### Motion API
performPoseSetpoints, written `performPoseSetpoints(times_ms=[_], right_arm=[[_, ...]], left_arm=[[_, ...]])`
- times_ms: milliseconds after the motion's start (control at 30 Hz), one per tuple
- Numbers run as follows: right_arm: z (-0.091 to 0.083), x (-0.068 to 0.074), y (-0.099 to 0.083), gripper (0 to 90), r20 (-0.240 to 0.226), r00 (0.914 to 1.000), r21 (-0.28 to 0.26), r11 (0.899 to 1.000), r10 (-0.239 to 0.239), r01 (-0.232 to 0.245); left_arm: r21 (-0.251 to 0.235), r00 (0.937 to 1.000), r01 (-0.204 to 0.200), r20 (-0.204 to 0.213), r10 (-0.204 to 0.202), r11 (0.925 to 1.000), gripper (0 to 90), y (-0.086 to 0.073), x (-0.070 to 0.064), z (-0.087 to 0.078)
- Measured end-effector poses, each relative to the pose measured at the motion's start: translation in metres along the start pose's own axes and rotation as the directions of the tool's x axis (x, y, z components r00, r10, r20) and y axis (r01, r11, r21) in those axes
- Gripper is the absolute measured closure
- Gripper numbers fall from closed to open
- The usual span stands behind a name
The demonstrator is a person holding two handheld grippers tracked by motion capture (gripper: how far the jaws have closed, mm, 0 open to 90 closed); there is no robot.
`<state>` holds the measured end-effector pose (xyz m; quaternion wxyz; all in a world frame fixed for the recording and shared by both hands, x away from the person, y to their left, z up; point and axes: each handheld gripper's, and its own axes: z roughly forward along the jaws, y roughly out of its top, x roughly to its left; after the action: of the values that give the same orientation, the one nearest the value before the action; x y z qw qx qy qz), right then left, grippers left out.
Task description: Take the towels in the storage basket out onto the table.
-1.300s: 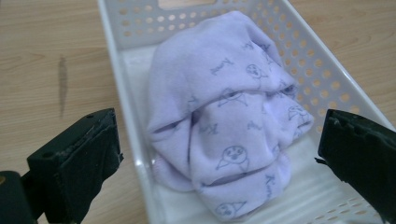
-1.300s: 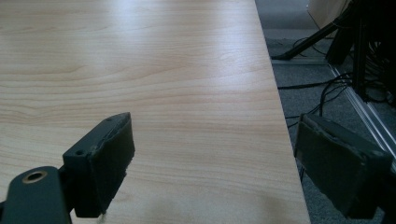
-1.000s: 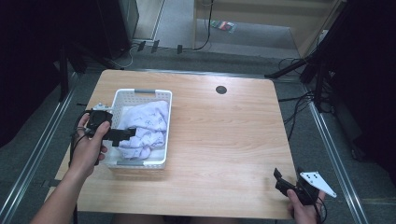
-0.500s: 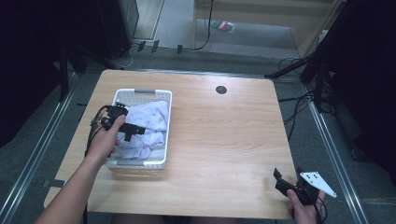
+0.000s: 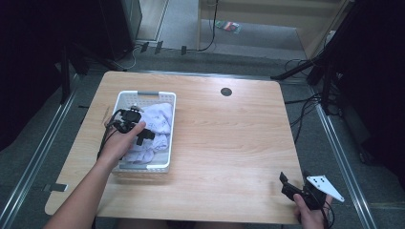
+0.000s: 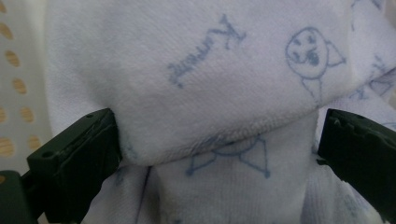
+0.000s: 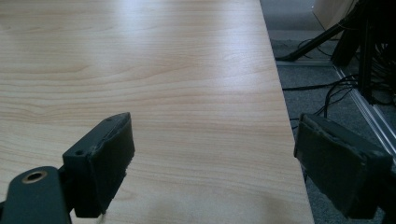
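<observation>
Jaws of the left gripper [image 6: 219, 154] are standing wide apart, reaching down into the white basket [image 5: 168, 125] and straddling a raised fold of the white printed cloth [image 6: 224, 84]; in the left gripper view both pads are sitting against or just beside the fabric, not yet pinching it. From the high view, the left gripper [image 5: 143, 136] is hovering over the cloth [image 5: 157, 119] in the middle of the basket, with the person's left hand [image 5: 119, 143] lying over the basket's near-left part. The cloth is lying bunched inside the basket, carrying faint blue line drawings and lettering. The basket is sitting on the tabletop [image 5: 229, 138].

Well to the right of the basket, at the tabletop's near right corner, the right gripper [image 5: 291, 183] is resting low in the right hand [image 5: 313, 214]. Its jaws are gaping wide too, holding nothing, pointing along bare wood by the tabletop's right edge [image 7: 275, 93].
</observation>
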<state>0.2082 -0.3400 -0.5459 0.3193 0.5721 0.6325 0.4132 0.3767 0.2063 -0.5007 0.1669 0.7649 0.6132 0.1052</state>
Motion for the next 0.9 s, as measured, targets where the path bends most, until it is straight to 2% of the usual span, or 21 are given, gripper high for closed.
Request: performPoseSetpoints(times_ms=[167, 333, 500, 567, 733, 900], right_arm=[[0.0, 0.0, 0.0, 12.4, -0.001, 1.0, -0.002, 1.0, -0.002, 0.002], [0.0, 0.0, 0.0, 12.4, -0.002, 1.0, -0.001, 1.0, -0.003, 0.003], [0.0, 0.001, 0.0, 12.4, 0.002, 1.0, 0.001, 1.0, -0.003, 0.003], [0.0, 0.001, 0.0, 12.4, 0.002, 1.0, 0.001, 1.0, -0.006, 0.006], [0.0, 0.001, 0.0, 12.4, 0.003, 1.0, 0.001, 1.0, -0.005, 0.005], [0.0, 0.001, 0.0, 12.4, 0.003, 1.0, 0.001, 1.0, -0.007, 0.007]], left_arm=[[0.016, 0.9991, -0.003, -0.042, 0.004, 0.9999, 0.0, 0.0, -0.006, 0.008], [0.028, 0.9972, -0.028, -0.069, 0.03, 0.9992, 0.0, -0.001, -0.008, 0.012], [0.004, 0.9938, -0.032, -0.107, 0.032, 0.9995, 0.0, -0.004, -0.013, 0.016], [-0.011, 0.9919, -0.045, -0.119, 0.043, 0.9989, 0.0, -0.005, -0.015, 0.017], [-0.014, 0.9948, -0.049, -0.091, 0.047, 0.9987, 0.8, -0.007, -0.012, 0.017], [-0.003, 0.9949, -0.046, -0.09, 0.045, 0.999, 9.3, -0.005, -0.015, 0.014]])
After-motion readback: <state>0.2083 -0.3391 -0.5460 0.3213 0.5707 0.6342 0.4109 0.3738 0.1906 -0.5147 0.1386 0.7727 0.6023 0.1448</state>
